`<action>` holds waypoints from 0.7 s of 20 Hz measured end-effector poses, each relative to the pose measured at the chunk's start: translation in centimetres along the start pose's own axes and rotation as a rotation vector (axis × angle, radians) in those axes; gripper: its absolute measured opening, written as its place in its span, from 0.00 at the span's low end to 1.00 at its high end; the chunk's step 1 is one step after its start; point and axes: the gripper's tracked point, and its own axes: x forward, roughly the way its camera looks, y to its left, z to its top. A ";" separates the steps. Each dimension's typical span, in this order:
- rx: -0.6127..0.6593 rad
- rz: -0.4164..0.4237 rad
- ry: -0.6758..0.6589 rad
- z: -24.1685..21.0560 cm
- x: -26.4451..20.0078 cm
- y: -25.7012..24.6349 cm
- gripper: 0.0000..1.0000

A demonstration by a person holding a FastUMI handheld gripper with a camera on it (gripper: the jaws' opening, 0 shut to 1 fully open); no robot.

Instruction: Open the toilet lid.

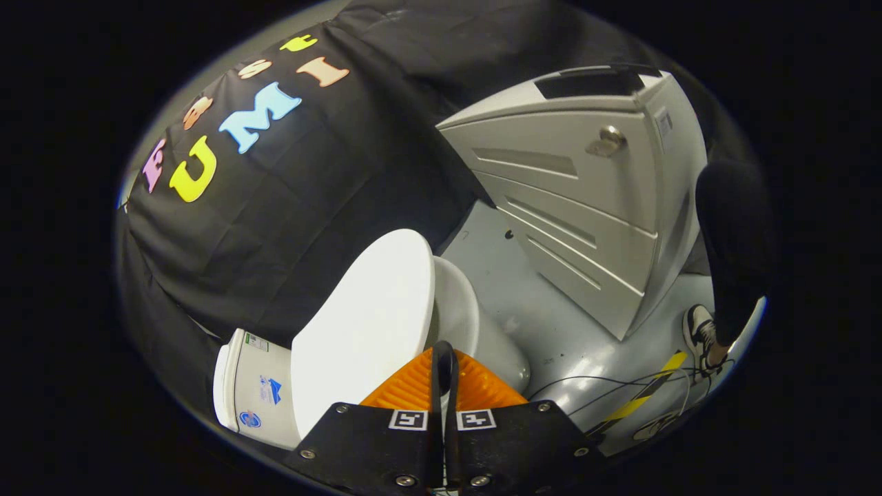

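Observation:
The white toilet lid is lifted off the bowl and stands tilted up, its broad face turned toward the tank. The lid's front edge runs down into my gripper. The two fingers are pressed close together on that edge, with only a thin slit between them. The seat rim and bowl show just to the right of the lid, beyond the fingers. The lid's hinge end is hidden behind the lid itself.
A grey cabinet with drawers stands beyond the toilet on the grey floor. A person's dark trouser leg and sneaker are beside it. Cables and yellow-black tape lie on the floor.

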 end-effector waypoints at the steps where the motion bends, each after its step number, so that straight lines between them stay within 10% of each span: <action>1: -0.017 0.004 -0.007 0.5 -0.5 0.7 0.01; 14: -0.272 0.037 -0.105 4.8 -6.9 10.2 0.01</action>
